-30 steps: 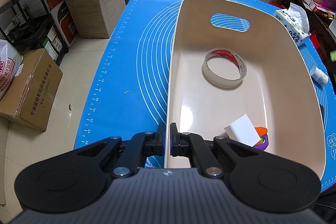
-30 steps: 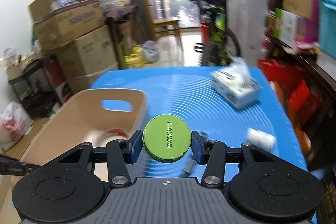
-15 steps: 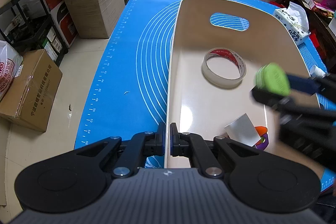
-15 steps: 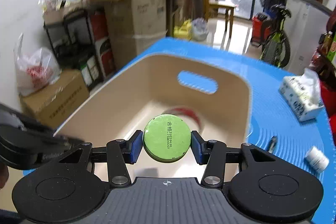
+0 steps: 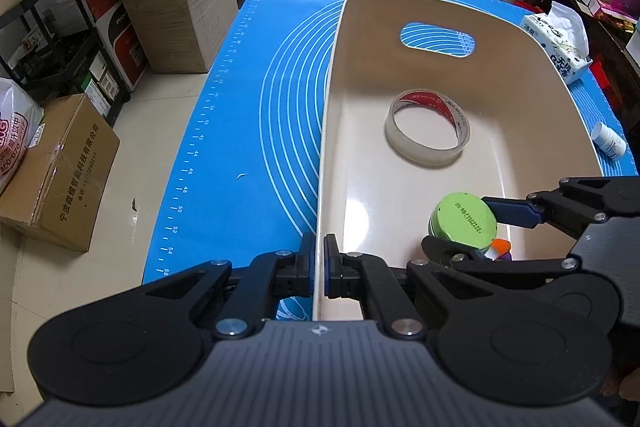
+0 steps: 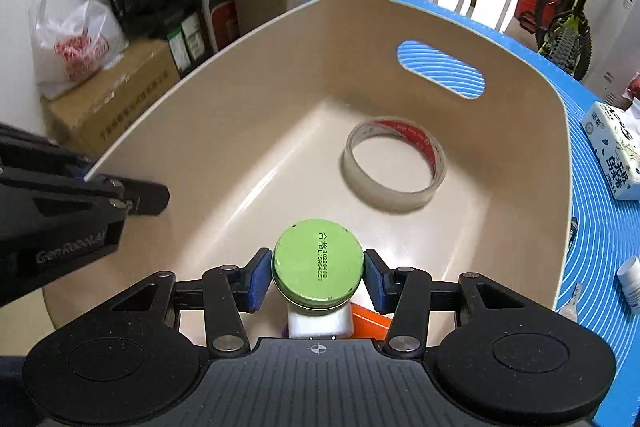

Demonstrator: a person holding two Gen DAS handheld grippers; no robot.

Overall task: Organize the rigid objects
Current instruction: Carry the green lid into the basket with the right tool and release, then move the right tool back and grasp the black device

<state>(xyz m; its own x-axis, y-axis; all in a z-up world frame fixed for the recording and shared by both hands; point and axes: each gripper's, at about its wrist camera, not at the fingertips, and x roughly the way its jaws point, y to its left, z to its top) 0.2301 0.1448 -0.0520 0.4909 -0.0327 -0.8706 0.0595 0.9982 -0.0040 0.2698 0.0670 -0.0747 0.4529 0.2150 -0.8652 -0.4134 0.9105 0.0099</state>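
Tin (image 6: 318, 263) in R tool (image 6: 318, 281), L tool (image 5: 319, 265) clamps bin rim (image 5: 320, 187).

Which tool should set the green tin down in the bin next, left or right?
Right. The right tool already has the green tin between its pads, low inside the beige bin by the white block. The left tool is clamped on the bin's rim, steadying it.

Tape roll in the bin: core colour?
Red inner core with white print on the tape roll; left wrist view shows it best.
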